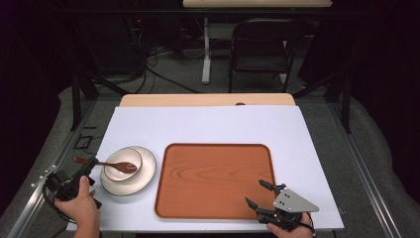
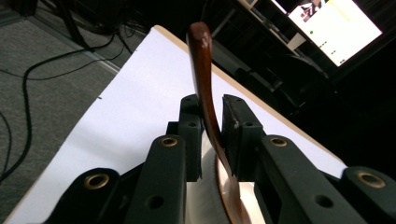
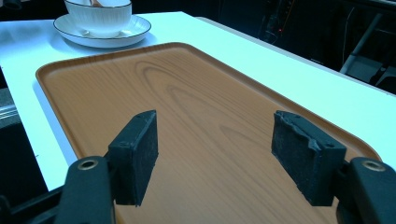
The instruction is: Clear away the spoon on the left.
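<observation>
The white table top (image 1: 208, 124) takes up the middle of the high view, and the wooden tray (image 1: 215, 181) lies bare at lower centre, presumably waiting to receive the dishes. Left of it sits the saucer (image 1: 143, 173) with the bowl (image 1: 121, 166) nested on it, so both could go across as one. The brown spoon (image 1: 111, 164) rests with its scoop in the bowl and its handle running out toward the left edge, handy for the left gripper (image 1: 89, 166). In the left gripper view the jaws flank that handle closely; the left pad seems to touch, the right shows a sliver of gap, so I cannot tell if it is truly clamped. The right gripper (image 1: 258, 193), lower right, idles over the tray's corner with jaws spread wide, holding nothing. The spoon's scoop is cut off at that view's bottom edge.
</observation>
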Available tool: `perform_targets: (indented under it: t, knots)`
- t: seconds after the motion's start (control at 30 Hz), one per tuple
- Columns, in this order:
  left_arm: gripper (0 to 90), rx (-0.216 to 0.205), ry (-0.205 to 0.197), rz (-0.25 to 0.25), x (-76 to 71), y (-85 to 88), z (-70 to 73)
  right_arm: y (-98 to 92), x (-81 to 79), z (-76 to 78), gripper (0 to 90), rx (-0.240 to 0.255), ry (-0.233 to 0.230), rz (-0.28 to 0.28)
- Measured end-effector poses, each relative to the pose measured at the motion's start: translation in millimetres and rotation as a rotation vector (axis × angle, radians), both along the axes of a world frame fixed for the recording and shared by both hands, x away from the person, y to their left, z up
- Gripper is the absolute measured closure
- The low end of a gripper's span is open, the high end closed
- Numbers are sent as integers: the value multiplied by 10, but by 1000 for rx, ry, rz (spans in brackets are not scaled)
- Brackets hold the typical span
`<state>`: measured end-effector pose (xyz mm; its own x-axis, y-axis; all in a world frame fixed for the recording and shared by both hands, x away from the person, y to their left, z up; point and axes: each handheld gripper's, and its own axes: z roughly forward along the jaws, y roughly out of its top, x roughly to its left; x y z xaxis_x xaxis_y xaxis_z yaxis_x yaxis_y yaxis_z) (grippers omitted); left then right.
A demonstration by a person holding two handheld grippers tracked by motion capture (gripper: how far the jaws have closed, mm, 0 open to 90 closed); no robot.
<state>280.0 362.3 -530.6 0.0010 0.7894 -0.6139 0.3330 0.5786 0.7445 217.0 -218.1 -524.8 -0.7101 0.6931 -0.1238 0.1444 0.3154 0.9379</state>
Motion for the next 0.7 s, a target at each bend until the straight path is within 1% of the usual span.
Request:
perform_targets:
  t: [0.1,0.2,0.27,0.3,0.43,0.7]
  knots:
    - [809,15,-17,-9,-27,-21,47,-2,-3,3,315,-1,-3,1]
    - [822,41,-40,-18,-51,-51,99,-6,-3,6,316,1,-3,-1]
    - [830,66,-54,-25,-71,-72,136,-7,-3,7,317,1,-3,-1]
    - [837,71,-59,-25,-75,-84,150,-4,-4,6,318,-1,-4,0]
    - [843,133,-77,-36,-106,-136,217,-2,-4,7,320,-1,-4,2]
    - [846,274,-89,-62,-142,-269,321,-7,-6,9,320,1,-4,1]
